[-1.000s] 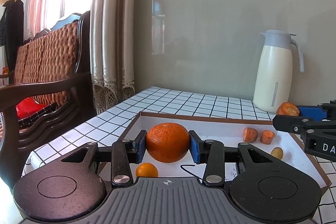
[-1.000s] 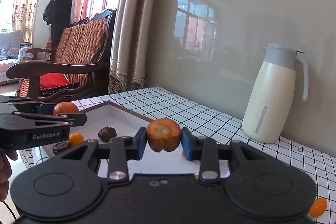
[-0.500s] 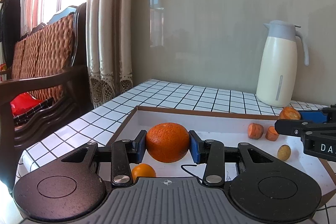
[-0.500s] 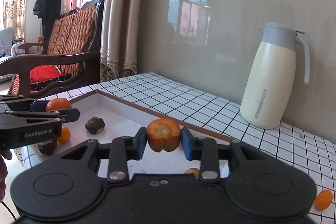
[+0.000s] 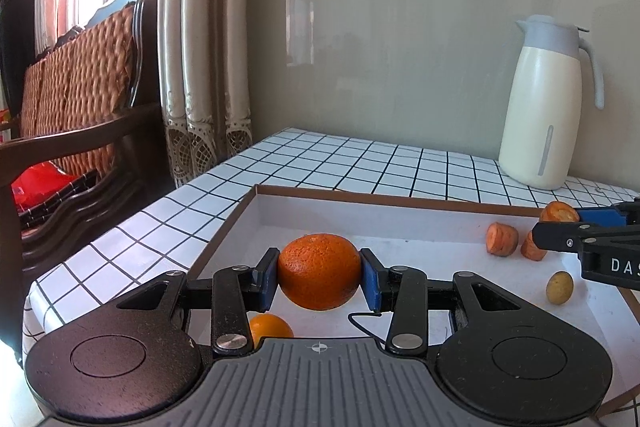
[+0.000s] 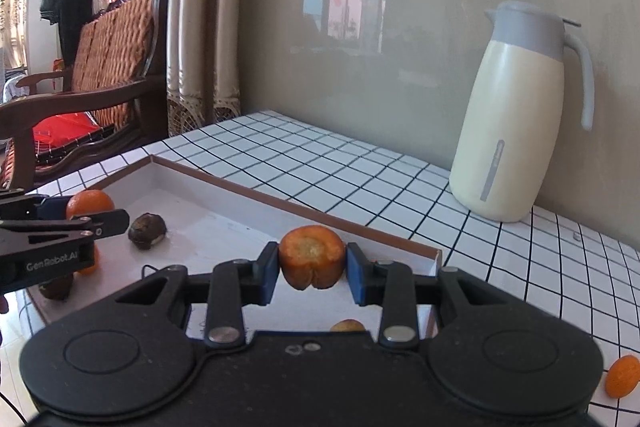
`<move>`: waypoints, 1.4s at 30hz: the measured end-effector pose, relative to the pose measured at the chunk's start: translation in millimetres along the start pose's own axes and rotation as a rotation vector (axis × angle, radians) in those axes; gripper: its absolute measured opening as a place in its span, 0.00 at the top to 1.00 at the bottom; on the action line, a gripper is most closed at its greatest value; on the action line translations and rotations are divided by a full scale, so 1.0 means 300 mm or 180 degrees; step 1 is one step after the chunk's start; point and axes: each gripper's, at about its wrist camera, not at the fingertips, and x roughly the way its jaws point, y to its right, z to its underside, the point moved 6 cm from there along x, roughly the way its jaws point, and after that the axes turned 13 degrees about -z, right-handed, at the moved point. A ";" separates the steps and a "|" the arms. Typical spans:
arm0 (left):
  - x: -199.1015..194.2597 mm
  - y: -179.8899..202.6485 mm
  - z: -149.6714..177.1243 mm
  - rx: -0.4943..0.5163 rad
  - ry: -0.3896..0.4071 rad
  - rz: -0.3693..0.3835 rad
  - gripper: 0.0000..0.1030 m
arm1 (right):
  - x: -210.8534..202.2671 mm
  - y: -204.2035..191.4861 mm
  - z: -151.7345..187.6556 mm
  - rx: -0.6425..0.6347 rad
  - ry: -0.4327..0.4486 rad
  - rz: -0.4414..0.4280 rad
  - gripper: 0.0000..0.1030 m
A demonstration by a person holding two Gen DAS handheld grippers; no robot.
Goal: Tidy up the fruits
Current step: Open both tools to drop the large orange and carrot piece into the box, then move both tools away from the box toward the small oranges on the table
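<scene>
My left gripper [image 5: 319, 273] is shut on a large orange [image 5: 319, 271], held over the left part of a white tray with a brown rim [image 5: 400, 201]. A smaller orange [image 5: 270, 329] lies in the tray just below it. My right gripper [image 6: 312, 259] is shut on a carrot chunk [image 6: 312, 257] above the tray's right end [image 6: 280, 203]. In the left wrist view that gripper [image 5: 560, 221] enters from the right with the chunk [image 5: 559, 213]. Two carrot pieces [image 5: 502, 239] and a small yellowish potato [image 5: 559, 287] lie in the tray. The left gripper [image 6: 92, 217] with its orange [image 6: 90, 203] shows at the right wrist view's left edge.
A cream thermos jug [image 5: 546, 107] stands on the checked tabletop [image 5: 360, 163] by the wall. Dark brown round items [image 6: 147, 225] lie in the tray. A small orange fruit [image 6: 622, 375] lies on the table outside the tray, right. A wooden chair [image 5: 80, 107] stands beyond the table's left edge.
Both grippers have moved across and slightly down over the tray, still holding the orange and the carrot chunk. The jug and tray contents have shifted in both views.
</scene>
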 end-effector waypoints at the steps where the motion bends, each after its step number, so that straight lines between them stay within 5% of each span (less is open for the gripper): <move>1: 0.004 0.002 -0.002 -0.0016 -0.0005 0.0004 0.59 | 0.004 0.008 -0.002 0.0013 -0.0012 -0.0001 0.74; 3: 0.008 0.001 -0.009 -0.0057 0.0001 -0.0004 0.55 | 0.010 0.014 -0.004 -0.0004 -0.0058 -0.0064 0.68; 4: 0.001 -0.004 -0.012 -0.0105 0.0048 -0.0023 0.44 | -0.001 0.017 -0.009 -0.0022 0.0025 -0.0040 0.53; 5: -0.012 -0.014 -0.015 -0.0162 0.0128 -0.0089 0.06 | -0.017 0.021 -0.014 -0.0038 0.0140 0.0040 0.37; 6: -0.031 -0.024 -0.020 -0.0208 0.0256 -0.0170 0.00 | -0.038 0.029 -0.018 -0.0047 0.0281 0.0177 0.07; 8: -0.054 -0.031 -0.029 -0.0196 0.0385 -0.0229 0.00 | -0.056 0.046 -0.022 -0.0037 0.0377 0.0332 0.06; 26: -0.043 -0.054 0.002 -0.0181 0.0255 -0.0257 0.00 | -0.054 0.066 0.012 0.0193 0.0284 0.0196 0.06; 42: -0.177 -0.090 0.023 -0.0241 0.0404 -0.0245 0.00 | -0.185 0.037 0.034 0.0221 0.0468 0.0193 0.06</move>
